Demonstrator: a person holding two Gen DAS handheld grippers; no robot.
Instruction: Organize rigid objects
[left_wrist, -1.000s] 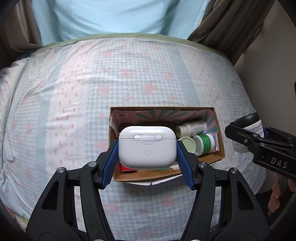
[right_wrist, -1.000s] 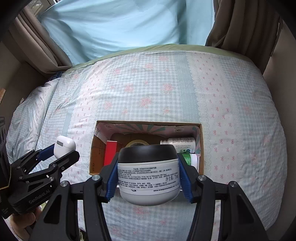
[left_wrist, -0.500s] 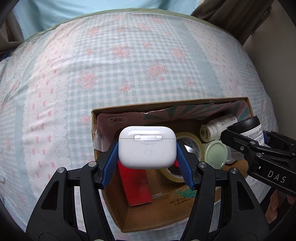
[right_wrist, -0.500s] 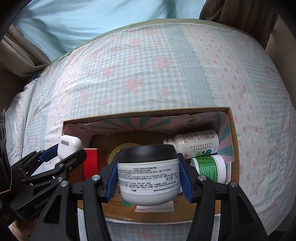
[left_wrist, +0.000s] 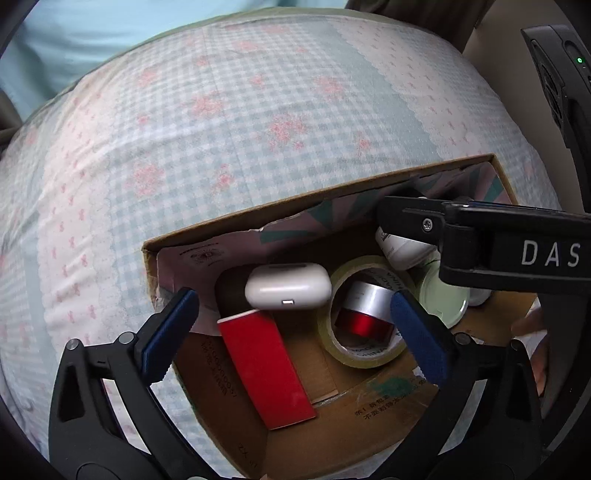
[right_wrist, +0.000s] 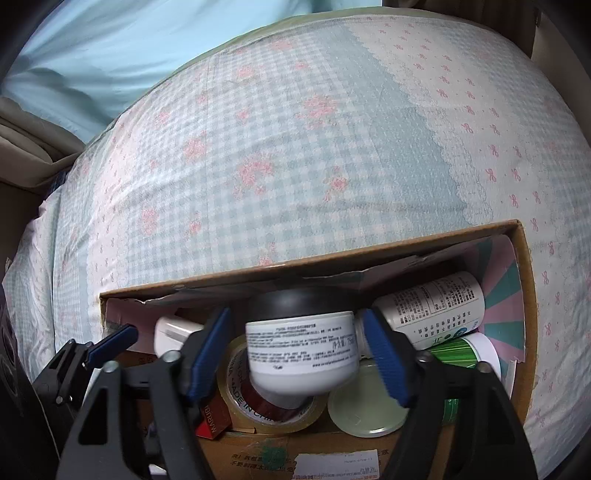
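A cardboard box sits on the bed and also shows in the right wrist view. My left gripper is open over the box; the white earbuds case lies free inside, against the red box. My right gripper is open; the white jar with a black lid sits between its spread jaws, free of both pads, over the tape roll. The earbuds case also shows in the right wrist view.
The box also holds a tape roll around a red and silver tin, a white bottle, a green bottle and a pale green lid. A checked floral bedspread surrounds the box.
Both grippers moved down into the box and opened. The earbuds case dropped from the left gripper into the box; the jar came free of the right gripper's pads.
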